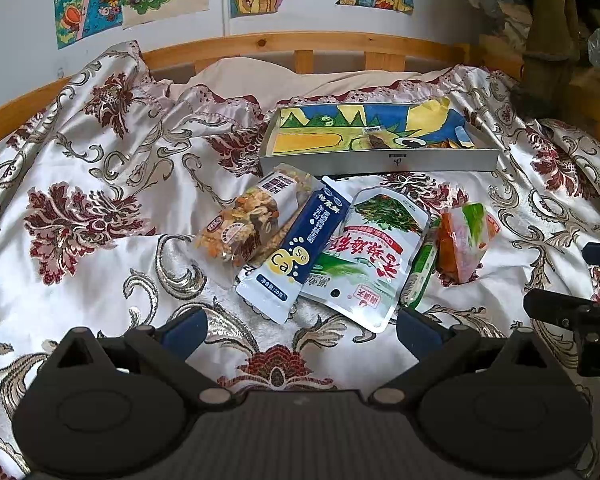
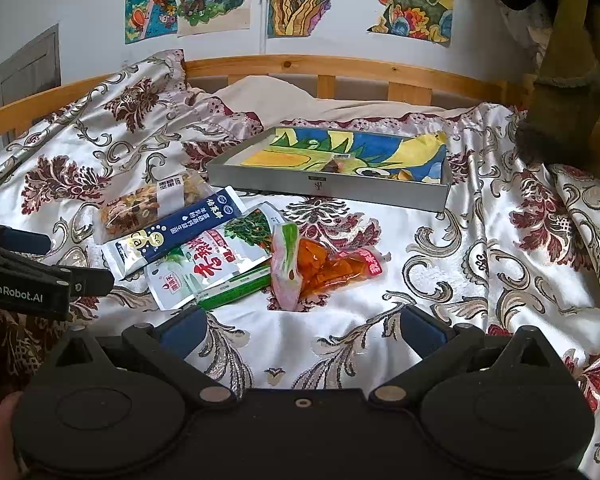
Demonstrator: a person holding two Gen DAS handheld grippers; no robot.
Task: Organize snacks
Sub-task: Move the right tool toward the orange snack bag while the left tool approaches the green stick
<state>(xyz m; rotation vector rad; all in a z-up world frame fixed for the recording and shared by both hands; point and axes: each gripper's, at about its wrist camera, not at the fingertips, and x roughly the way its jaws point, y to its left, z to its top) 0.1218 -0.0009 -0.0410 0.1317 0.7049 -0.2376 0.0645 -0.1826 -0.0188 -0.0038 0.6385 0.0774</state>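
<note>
Several snack packets lie in a loose pile on the bed. A clear bag of mixed nuts [image 1: 248, 220] [image 2: 140, 204] is leftmost. A blue and white pouch [image 1: 296, 252] [image 2: 172, 236] overlaps a white and green pouch [image 1: 364, 256] [image 2: 212, 264]. A thin green stick pack [image 1: 420, 272] [image 2: 236, 290] and an orange snack packet [image 1: 464, 240] [image 2: 320, 268] lie to the right. Behind them is a shallow grey tray [image 1: 380, 160] [image 2: 324, 188] lined with a drawing, holding a small packet [image 1: 376, 138] [image 2: 334, 166]. My left gripper [image 1: 302, 328] is open, just short of the pile. My right gripper [image 2: 302, 328] is open, before the orange packet.
The bed has a shiny floral cover [image 1: 100, 184] [image 2: 480, 264] with folds. A wooden headboard rail [image 1: 300, 44] [image 2: 340, 68] runs behind the tray. A brown plush object [image 2: 560, 80] stands at the back right. Each gripper shows at the edge of the other's view.
</note>
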